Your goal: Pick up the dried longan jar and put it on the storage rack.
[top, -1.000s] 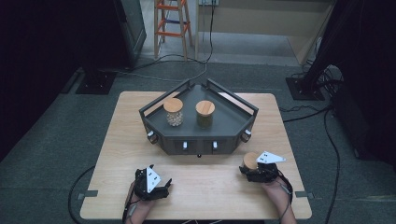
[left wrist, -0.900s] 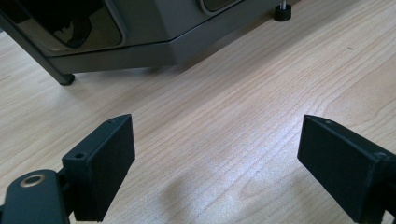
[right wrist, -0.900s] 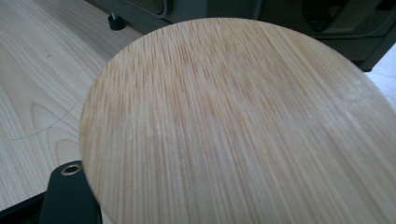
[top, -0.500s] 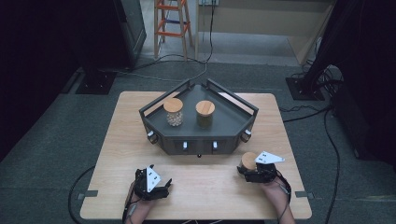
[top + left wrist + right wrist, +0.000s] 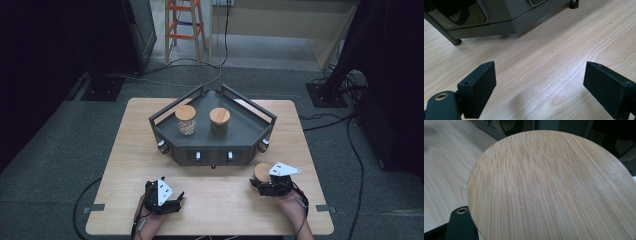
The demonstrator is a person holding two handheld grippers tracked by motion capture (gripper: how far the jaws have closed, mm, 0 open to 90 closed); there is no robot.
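My right hand-held gripper (image 5: 265,181) has stayed clenched on a wooden-lidded jar (image 5: 262,172) near the tray (image 5: 200,150), ready to load; my left hand-held gripper (image 5: 167,200) rests released.

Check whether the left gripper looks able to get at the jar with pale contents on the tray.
Probably yes: the left gripper is open and empty, the table ahead is bare, and the jar stands uncovered behind the tray's low front wall.

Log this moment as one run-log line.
left gripper: open, idle over table | right gripper: shut on bamboo-lidded jar | tray: two jars inside
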